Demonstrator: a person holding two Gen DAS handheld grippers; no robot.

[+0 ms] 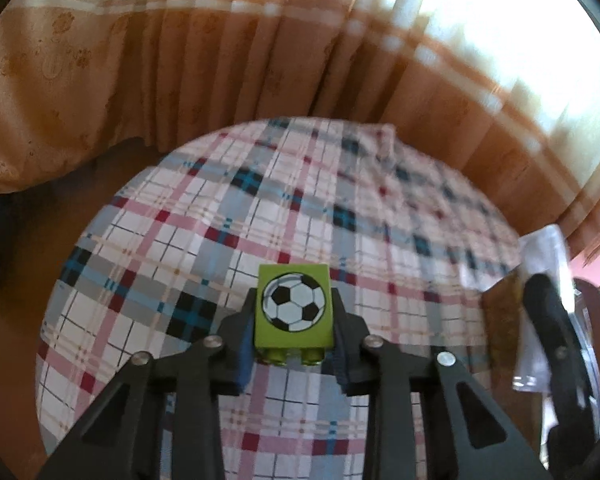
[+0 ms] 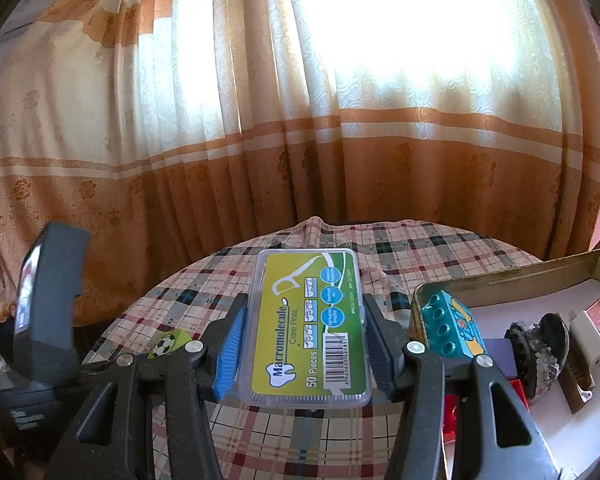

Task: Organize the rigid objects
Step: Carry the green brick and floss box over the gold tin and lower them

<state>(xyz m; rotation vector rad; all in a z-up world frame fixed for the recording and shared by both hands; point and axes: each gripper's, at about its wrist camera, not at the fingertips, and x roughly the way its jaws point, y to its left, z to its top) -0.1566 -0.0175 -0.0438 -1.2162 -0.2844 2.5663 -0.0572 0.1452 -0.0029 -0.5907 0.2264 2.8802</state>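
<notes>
Looking along the left tongs (image 1: 293, 320), we see them clenched on a green block (image 1: 293, 307) with a football printed on its upper face; the pads press its two sides and its studs face back toward the camera. The block hangs above the plaid-clothed counter (image 1: 180, 240), near its closer edge. Off to the right of the block stands the other tool (blurred, dark), and behind the counter falls an orange and cream curtain (image 1: 180, 60).

In the right wrist view, the right tongs (image 2: 303, 328) are grasping a clear floss-pick box (image 2: 306, 328) with a green and yellow label, held by its long sides above the same counter (image 2: 420, 248). Just right of the box sits an open metal tin (image 2: 512, 276); inside it we make out a teal block (image 2: 452, 328) leaning against the tin's near-left corner, a purple piece, red bricks, a dark glittery object and a brush. Left of the box, the football block (image 2: 166, 343) shows low behind the tongs' linkage, with the left tool's grey body (image 2: 48, 304) beyond it.
</notes>
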